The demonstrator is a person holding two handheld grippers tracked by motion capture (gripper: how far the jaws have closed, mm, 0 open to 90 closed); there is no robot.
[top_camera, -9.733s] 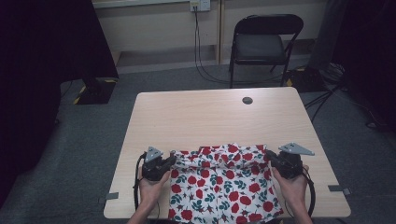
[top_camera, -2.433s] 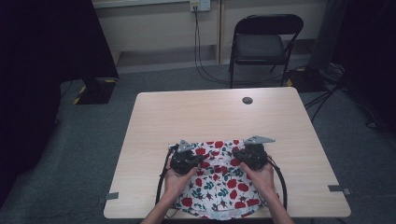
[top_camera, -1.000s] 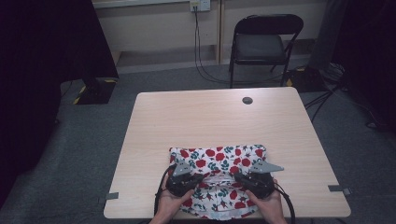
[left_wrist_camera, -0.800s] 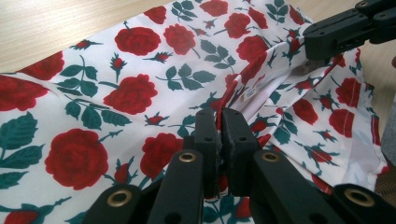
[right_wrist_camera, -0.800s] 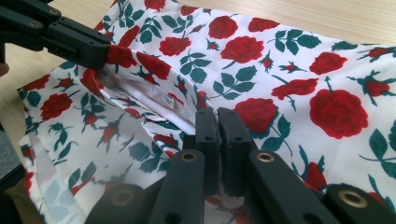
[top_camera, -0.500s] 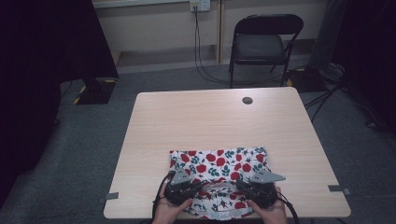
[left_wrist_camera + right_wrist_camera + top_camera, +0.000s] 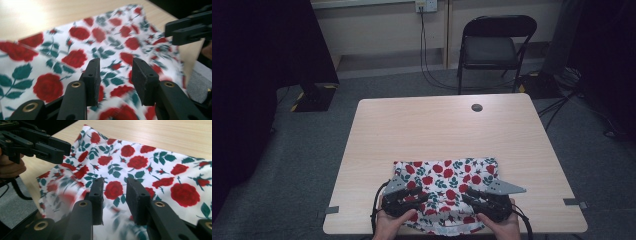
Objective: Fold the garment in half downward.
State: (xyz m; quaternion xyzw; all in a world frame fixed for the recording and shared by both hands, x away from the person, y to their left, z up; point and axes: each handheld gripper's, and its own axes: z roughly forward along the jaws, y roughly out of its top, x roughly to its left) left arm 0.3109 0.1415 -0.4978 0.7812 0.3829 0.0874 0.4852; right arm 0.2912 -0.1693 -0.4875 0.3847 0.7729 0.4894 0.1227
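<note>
Both grippers, left [image 7: 421, 199] and right [image 7: 466, 196], jaws just been opening, nothing pinched, releasing folded white rose-print cloth [image 7: 447, 175] flat on table.

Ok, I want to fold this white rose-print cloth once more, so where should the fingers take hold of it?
Take the white rose-print cloth by its near edge, one corner per gripper, coming in low from the person's side. It lies flat as a folded rectangle, and that near edge overhangs the wooden table a little, so fingers could likely slip under there. Both grippers have just been opening above it, pads off the fabric.
</note>
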